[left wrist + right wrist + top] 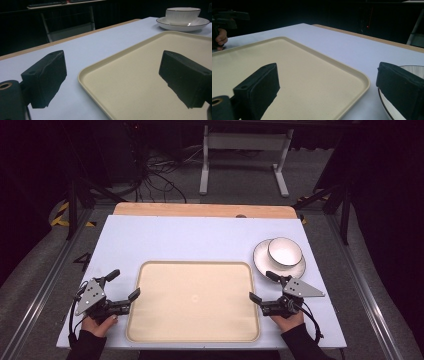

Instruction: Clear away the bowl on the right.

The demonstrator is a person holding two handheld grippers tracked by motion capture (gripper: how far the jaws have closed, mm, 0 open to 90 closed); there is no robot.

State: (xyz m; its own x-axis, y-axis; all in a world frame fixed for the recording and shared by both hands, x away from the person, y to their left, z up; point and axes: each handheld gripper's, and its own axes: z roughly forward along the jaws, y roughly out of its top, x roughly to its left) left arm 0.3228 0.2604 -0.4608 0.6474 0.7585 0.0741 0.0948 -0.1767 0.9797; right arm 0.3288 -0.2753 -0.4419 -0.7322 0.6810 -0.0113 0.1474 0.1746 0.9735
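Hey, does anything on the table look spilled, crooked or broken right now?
Nothing stands out. The tray lies flat and square with nothing on it, the bowl sits upright on its plate, and no spill or damage shows.

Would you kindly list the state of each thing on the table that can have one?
Tray: empty, flat on the table.
Bowl: upright, sitting on the plate, looks empty.
Plate: flat, carrying the bowl.
Left claw: open, holding nothing.
Right claw: open, holding nothing.

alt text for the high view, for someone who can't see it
A person holds open tongs in each hand, left tongs and right tongs, on either side of an empty beige tray on a white table; a white bowl sits on a plate far right.
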